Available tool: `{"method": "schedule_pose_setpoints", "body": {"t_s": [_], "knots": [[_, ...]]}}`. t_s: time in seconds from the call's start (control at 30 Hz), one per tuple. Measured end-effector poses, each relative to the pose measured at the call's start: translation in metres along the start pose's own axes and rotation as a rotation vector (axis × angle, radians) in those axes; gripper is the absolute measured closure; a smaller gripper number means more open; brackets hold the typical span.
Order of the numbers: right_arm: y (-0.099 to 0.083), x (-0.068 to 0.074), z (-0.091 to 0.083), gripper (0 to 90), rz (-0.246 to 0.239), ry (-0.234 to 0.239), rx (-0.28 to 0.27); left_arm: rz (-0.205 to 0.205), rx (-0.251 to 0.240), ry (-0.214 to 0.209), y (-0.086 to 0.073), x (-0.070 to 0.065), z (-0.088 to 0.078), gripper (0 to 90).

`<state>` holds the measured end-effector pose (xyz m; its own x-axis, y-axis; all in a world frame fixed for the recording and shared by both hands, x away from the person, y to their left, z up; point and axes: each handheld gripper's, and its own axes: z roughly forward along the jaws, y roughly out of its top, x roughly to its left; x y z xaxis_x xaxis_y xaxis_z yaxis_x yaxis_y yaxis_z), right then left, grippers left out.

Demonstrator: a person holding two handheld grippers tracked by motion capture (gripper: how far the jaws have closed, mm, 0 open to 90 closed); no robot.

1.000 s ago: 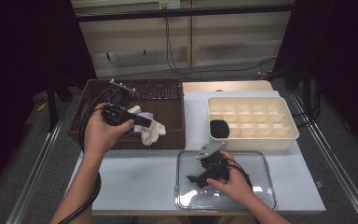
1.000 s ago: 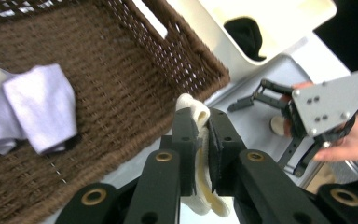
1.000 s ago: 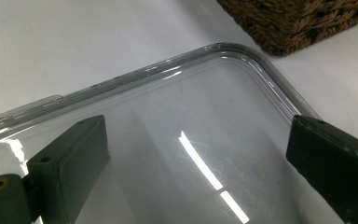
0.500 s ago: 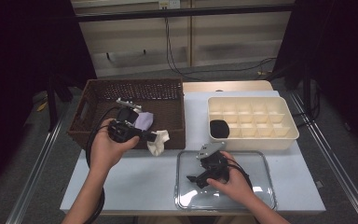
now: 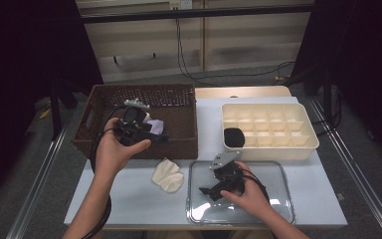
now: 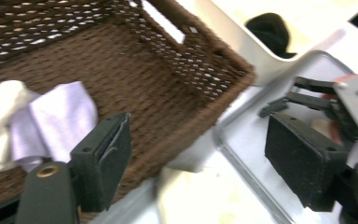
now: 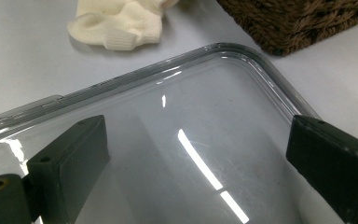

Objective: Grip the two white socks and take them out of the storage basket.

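Now cream sock (image 5: 167,175) on the table (image 5: 129,199), out of the just-spread, empty left claw (image 5: 155,135); right claw (image 5: 206,192) spread

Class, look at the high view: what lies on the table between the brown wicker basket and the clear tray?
A cream sock lies on the white table, just below the basket and left of the clear tray.

Right gripper (image 7: 200,163): fingers (image 7: 72,154) stand wide apart, nothing between them.
Clear lid (image 7: 177,93): flat under the fingers, glossy.
Cream sock (image 7: 121,23): crumpled on the bench (image 7: 23,65), beyond the lid's rim.
Wicker basket (image 7: 298,18): corner at top right.
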<state>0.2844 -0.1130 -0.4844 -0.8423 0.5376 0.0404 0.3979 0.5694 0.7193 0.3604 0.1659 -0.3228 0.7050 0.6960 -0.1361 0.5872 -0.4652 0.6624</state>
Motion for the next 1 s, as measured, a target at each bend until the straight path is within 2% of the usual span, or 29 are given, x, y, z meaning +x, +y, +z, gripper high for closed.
{"method": "schedule_pose_setpoints", "body": {"t_s": [0.03,0.2,0.23,0.3,0.33,0.6,0.63,0.87,1.0], "knots": [[0.000,0.000,0.000,5.1,0.000,0.000,0.000,0.006,0.008,0.009,0.001,0.003,0.000,21.1],[0.000,0.000,0.000,5.1,0.000,0.000,0.000,-0.024,0.006,0.049,0.006,0.018,0.004,19.7],[0.000,0.000,0.000,5.1,0.000,0.000,0.000,-0.015,0.011,0.056,0.007,0.022,0.004,19.3],[0.000,0.000,0.000,5.1,0.001,0.000,0.000,-0.036,0.007,0.064,0.009,0.027,0.005,18.5],[0.000,0.000,0.000,5.1,0.001,0.000,0.000,-0.032,0.014,0.064,0.010,0.031,0.006,18.5],[0.000,0.000,0.000,5.1,0.000,0.000,0.000,-0.046,0.037,0.117,0.013,0.054,0.022,19.1],[0.000,0.000,0.000,5.1,0.003,0.000,0.002,-0.052,0.047,0.118,0.013,0.057,0.023,19.2],[0.000,0.000,0.000,5.1,0.004,0.000,0.002,-0.111,0.034,0.130,0.013,0.079,0.035,21.0],[0.000,0.000,0.000,5.1,0.005,0.000,0.002,-0.120,0.042,0.147,0.015,0.090,0.040,22.5]]}}
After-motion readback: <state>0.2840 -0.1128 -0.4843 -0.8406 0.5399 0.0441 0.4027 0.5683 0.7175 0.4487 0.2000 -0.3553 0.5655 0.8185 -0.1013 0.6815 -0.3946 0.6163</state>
